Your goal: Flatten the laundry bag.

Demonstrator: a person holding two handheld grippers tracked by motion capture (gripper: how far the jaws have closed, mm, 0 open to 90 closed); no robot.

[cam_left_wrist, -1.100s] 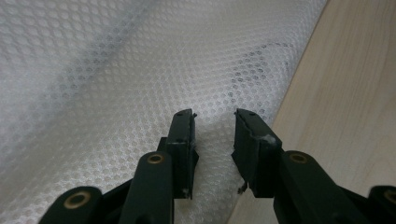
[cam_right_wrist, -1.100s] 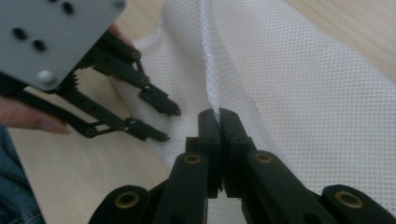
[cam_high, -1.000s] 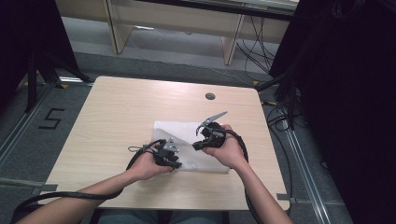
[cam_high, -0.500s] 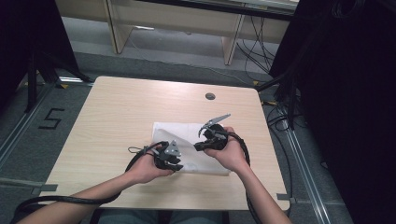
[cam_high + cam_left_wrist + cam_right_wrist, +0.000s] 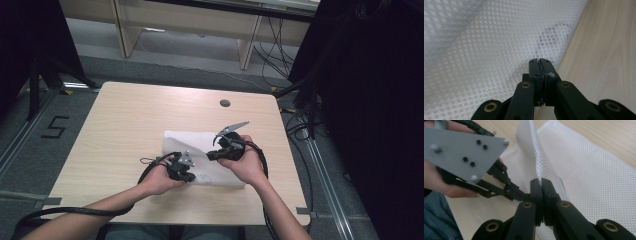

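White mesh cloth on the bench: left gripper just closed, pinching its near edge; right gripper right beside it clamps a raised fold.

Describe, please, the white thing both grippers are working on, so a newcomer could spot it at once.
Start at the pale wooden table and look to its near right part, between the two hands. There lies a white mesh bag, dotted with fine holes, its near edge pinched by the left gripper and the right gripper. It is the sole cloth item there.
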